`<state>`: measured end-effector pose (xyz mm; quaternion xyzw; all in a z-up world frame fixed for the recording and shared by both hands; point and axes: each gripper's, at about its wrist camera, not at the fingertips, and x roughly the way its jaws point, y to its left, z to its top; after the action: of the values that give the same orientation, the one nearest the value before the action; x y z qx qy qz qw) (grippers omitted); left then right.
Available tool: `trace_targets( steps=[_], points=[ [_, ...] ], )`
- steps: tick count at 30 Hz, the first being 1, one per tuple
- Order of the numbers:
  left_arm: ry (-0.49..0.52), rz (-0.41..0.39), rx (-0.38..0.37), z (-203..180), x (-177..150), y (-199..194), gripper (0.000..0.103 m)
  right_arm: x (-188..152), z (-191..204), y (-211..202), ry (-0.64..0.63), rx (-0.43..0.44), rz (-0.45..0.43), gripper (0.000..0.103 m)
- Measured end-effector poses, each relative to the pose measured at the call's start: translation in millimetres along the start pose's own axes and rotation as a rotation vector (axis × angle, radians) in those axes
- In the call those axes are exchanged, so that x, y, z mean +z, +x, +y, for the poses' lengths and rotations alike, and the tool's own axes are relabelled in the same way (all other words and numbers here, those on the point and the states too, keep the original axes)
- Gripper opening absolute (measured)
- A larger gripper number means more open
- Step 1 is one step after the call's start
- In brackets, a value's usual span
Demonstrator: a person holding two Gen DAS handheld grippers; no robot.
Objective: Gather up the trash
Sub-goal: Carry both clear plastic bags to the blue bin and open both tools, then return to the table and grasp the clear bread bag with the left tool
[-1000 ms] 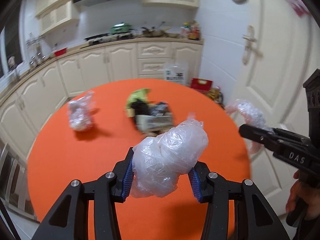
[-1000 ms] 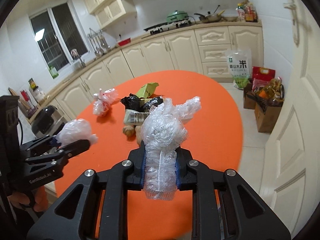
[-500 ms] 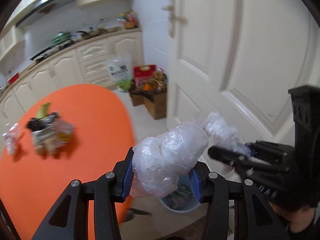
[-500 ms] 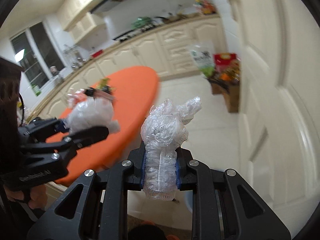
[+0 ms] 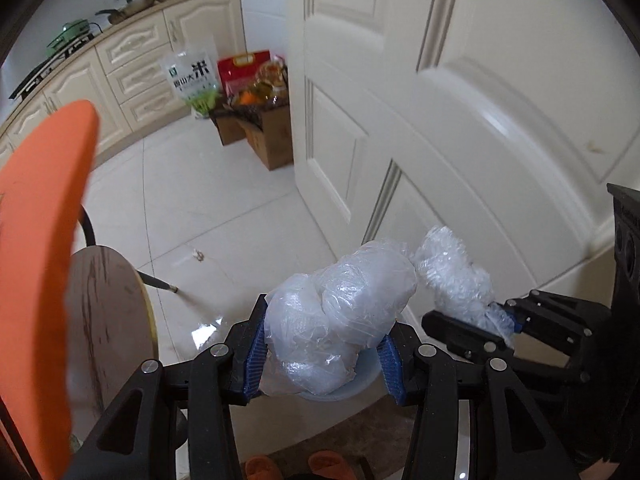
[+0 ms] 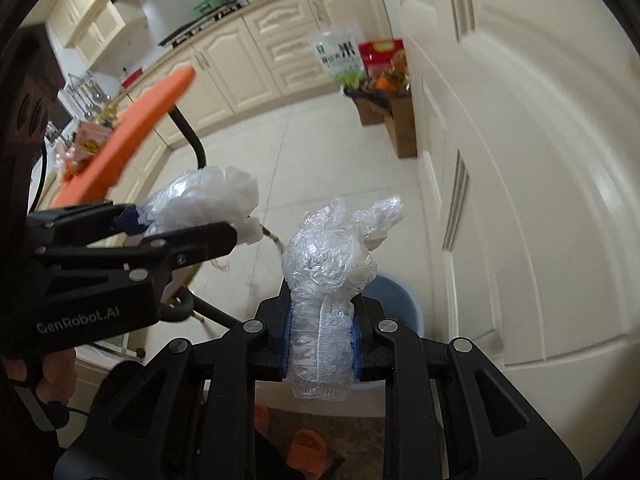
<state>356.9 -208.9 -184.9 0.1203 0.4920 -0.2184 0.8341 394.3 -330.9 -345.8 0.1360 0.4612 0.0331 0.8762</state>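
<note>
My left gripper [image 5: 322, 350] is shut on a crumpled clear plastic bag [image 5: 336, 320]; it also shows in the right wrist view [image 6: 204, 204]. My right gripper [image 6: 322, 344] is shut on a wad of clear bubble wrap [image 6: 326, 280], also seen in the left wrist view [image 5: 456, 276]. Both are held over the floor beside the white door. A light blue trash bin [image 6: 394, 300] stands on the floor just below and behind both loads; in the left wrist view only its rim [image 5: 360, 384] shows under the bag.
The orange table [image 5: 36, 240] edge is at the left, with a round wooden stool [image 5: 108, 320] under it. The white door [image 5: 460, 120] is close on the right. Cardboard boxes and food bags [image 5: 256, 112] stand by the cabinets. Orange slippers [image 6: 308, 444] lie on a mat below.
Both grippers have swung away from the orange table toward the door and downward, still holding their loads. The blue bin has come into view beneath them.
</note>
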Motion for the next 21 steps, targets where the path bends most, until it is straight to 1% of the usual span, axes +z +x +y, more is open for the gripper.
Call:
trace_targets(
  steps=[4, 6, 7, 8, 11, 16, 18, 20, 21],
  points=[
    [-0.006, 0.031, 0.004, 2.6, 14.1, 21.6, 0.049, -0.8, -10.1, 18.1, 0.013, 0.005, 0.037, 0.021],
    [-0.01, 0.042, 0.006, 1.8, 20.6, 29.0, 0.055, -0.1, -12.4, 24.6, 0.017, 0.007, 0.045, 0.021],
    [-0.01, 0.045, 0.011, 1.8, 22.9, 30.9, 0.062, -3.5, -14.8, 26.1, 0.019, 0.01, 0.048, 0.021],
    [-0.013, 0.046, 0.023, 2.5, 24.3, 33.3, 0.066, -3.3, -14.5, 28.3, 0.018, 0.01, 0.05, 0.021],
    [-0.027, 0.045, 0.02, 1.9, 28.6, 39.3, 0.071, -1.1, -15.1, 34.6, 0.019, 0.012, 0.057, 0.022],
    [-0.045, 0.039, 0.021, 5.5, 25.8, 35.1, 0.071, 0.6, -12.3, 41.5, 0.023, 0.013, 0.063, 0.023],
    [-0.041, 0.027, 0.031, 4.8, 21.6, 24.6, 0.071, -0.4, -10.2, 40.0, 0.025, 0.013, 0.057, 0.023],
    [-0.035, 0.011, 0.037, 5.1, 18.5, 12.7, 0.071, 1.3, -7.8, 36.6, 0.029, 0.018, 0.044, 0.028],
    [-0.032, 0.004, 0.039, 4.6, 17.5, 7.4, 0.071, 1.4, -6.7, 34.9, 0.029, 0.022, 0.04, 0.028]
  ],
)
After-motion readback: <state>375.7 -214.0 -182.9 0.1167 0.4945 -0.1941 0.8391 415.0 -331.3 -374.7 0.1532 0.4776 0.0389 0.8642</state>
